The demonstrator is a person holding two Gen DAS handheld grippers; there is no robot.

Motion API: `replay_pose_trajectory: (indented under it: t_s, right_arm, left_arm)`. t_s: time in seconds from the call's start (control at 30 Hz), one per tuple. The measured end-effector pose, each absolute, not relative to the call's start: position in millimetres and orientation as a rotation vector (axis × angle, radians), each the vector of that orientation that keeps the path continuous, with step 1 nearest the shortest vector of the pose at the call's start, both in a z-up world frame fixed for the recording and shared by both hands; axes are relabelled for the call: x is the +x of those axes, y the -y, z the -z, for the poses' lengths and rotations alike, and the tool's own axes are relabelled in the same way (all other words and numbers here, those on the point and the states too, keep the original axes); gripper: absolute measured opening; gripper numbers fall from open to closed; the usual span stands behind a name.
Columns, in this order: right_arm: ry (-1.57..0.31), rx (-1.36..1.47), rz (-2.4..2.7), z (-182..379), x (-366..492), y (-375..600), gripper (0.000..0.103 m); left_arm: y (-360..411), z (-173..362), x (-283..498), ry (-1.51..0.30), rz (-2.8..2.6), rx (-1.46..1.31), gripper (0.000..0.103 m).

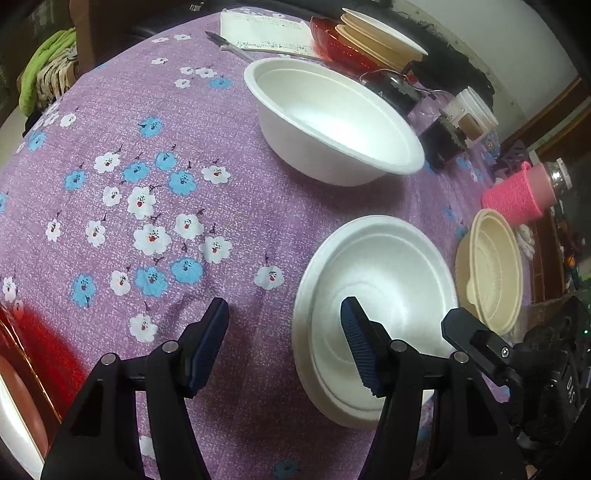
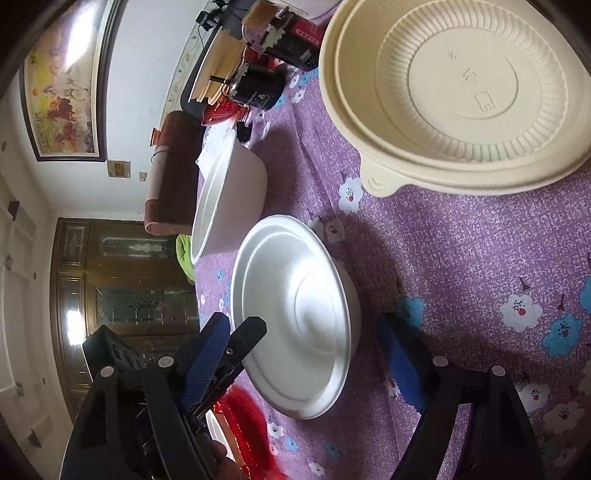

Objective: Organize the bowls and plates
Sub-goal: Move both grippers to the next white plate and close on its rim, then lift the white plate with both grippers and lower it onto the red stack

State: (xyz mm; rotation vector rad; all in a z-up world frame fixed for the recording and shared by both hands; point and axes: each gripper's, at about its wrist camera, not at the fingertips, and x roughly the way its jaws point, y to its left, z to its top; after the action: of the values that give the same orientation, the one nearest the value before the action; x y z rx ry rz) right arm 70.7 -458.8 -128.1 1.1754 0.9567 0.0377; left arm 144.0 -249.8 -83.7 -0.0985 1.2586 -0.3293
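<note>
A white foam bowl with a white plate on it (image 1: pixel 376 291) sits on the purple flowered tablecloth, near in both views (image 2: pixel 295 314). My left gripper (image 1: pixel 284 339) is open; its right finger (image 1: pixel 360 343) is over the bowl, its left finger over the cloth. My right gripper (image 2: pixel 306 354) is open, its fingers on either side of the bowl's near part; its finger (image 1: pixel 476 339) shows right of the bowl in the left wrist view. A second white foam bowl (image 1: pixel 332 118) stands farther back (image 2: pixel 225 199). A cream plastic bowl (image 1: pixel 491 269) lies to the right (image 2: pixel 454 92).
At the table's back are a red dish and cream plates stacked (image 1: pixel 365 40), a notepad with a pen (image 1: pixel 266 33), dark jars (image 1: pixel 443 136) and a pink cup (image 1: pixel 521 192). A red dish (image 2: pixel 243 424) lies near the left gripper. Cabinet and wall stand beyond the table's edge.
</note>
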Motion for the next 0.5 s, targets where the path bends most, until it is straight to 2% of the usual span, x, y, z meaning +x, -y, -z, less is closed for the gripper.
replay_pose_trajectory:
  t_s: [0.07, 0.13, 0.2, 0.3, 0.37, 0.5]
  right_arm:
    - [-0.958, 1.165, -0.03, 128, 71, 458, 0.076]
    - [-0.958, 1.159, -0.016, 128, 71, 459, 0.072]
    - [-0.966, 1.145, -0.004, 129, 72, 459, 0.064]
    - [-0.992, 1.133, 0.009, 135, 74, 457, 0.048]
    - [-1.01, 1.112, 0.016, 137, 76, 453, 0.034]
    - [-1.024, 1.06, 0.05, 136, 78, 447, 0.021]
  left_arm:
    - [251, 86, 146, -1.259, 0.32, -0.097, 0.061]
    - [250, 89, 148, -1.264, 0.324, -0.105, 0.046]
    - [250, 92, 149, -1.274, 0.327, -0.109, 0.041]
    - [249, 93, 149, -1.27, 0.324, -0.11, 0.03]
    - [249, 93, 147, -1.266, 0.332, -0.112, 0.028]
    - [251, 92, 144, -1.267, 0.35, -0.11, 0.018]
